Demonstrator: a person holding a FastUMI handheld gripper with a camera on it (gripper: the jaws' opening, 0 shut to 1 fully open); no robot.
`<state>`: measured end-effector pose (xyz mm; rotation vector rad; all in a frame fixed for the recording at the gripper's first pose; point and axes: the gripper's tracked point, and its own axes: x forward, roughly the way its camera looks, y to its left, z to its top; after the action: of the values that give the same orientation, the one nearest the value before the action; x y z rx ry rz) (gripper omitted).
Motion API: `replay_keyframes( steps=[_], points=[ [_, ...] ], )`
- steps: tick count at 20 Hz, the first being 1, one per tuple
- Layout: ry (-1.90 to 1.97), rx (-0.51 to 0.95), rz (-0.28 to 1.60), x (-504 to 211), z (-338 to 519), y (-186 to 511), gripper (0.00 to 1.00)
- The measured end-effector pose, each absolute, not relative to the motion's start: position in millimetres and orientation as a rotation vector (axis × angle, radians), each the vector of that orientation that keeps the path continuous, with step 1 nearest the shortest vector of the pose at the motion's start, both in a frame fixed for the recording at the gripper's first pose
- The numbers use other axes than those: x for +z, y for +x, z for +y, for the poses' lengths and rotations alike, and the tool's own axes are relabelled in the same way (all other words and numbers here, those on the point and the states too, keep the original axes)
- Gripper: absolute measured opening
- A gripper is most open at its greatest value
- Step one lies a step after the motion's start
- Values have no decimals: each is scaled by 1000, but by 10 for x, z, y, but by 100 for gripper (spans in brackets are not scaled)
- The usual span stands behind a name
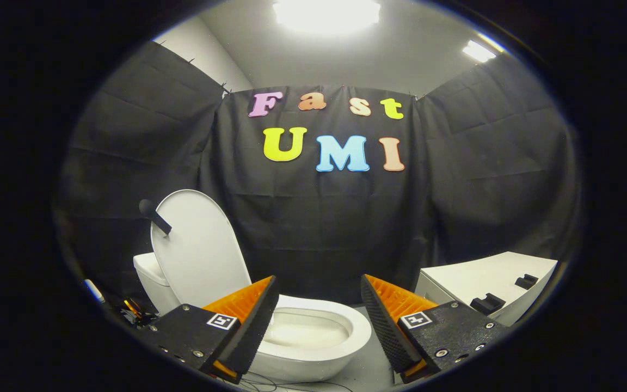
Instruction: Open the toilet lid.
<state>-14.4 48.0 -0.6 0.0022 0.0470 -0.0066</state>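
A white toilet (313,337) stands just ahead of my fingers, its bowl seen between and below them. The white lid (199,250) is raised upright, leaning back toward the tank (147,275), with a small black handle (155,216) fixed near its upper left edge. My gripper (319,307) hangs open above the bowl's near rim, nothing between its black-padded, orange-backed fingers (253,321). The left finger covers part of the bowl's left rim and the lid's base.
A white cabinet (487,288) with two black handles (526,281) stands to the right of the toilet. Black cloth walls close in the booth behind and on both sides. Small cables and clutter (128,310) lie on the floor left of the tank.
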Motion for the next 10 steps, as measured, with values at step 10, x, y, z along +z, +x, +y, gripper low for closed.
replay_keyframes(
  steps=[10],
  points=[
    [9,-5,44,-47,510,-138,93]
  ],
)
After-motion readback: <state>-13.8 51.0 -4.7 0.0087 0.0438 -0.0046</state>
